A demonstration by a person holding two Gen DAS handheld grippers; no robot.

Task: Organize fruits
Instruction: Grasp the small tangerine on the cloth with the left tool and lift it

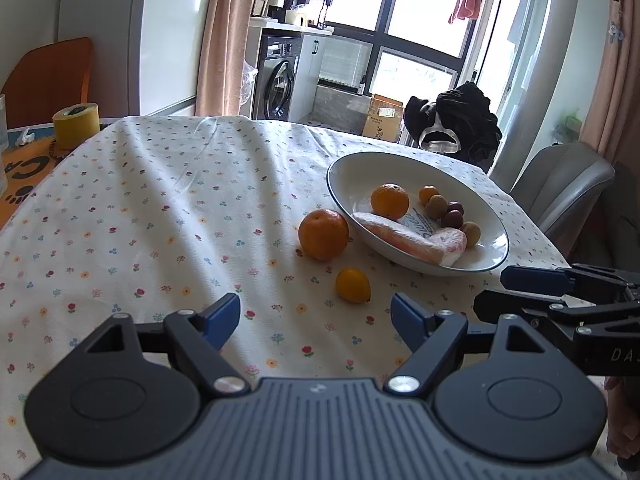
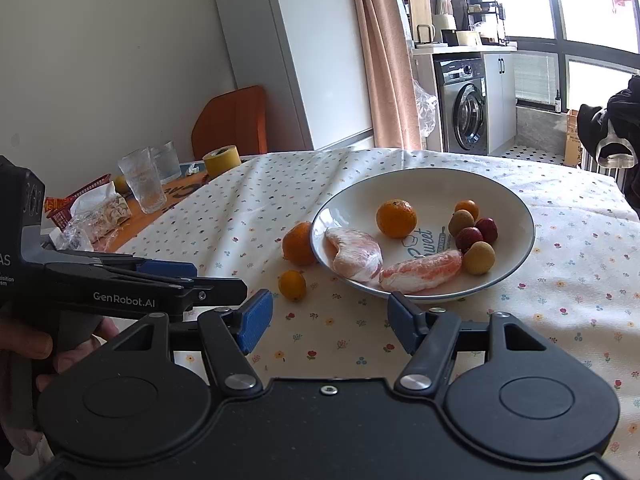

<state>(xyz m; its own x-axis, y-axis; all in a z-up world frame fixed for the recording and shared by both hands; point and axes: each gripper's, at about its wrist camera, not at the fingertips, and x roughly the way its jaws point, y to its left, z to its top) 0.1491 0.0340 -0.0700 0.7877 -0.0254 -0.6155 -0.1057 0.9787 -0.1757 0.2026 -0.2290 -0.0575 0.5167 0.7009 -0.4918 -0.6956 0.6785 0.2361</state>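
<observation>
Both the left gripper (image 1: 316, 314) and right gripper (image 2: 330, 320) hang open and empty; the large orange (image 1: 323, 234) and small citrus (image 1: 353, 285) lie outside the bowl (image 1: 486, 258), so the next move likely calls for closing on the small citrus

Both my hand-held grippers hover side by side, jaws spread, gripping nothing.

My left hand-held gripper (image 1: 316, 314) points forward with its blue fingertips (image 1: 224, 312) wide apart. My right hand-held gripper (image 2: 330, 320) sits just beside it, level, its blue pads (image 2: 256, 320) equally parted. My left hand (image 2: 36, 348) wraps the left gripper's handle, fingers curled around it.
</observation>
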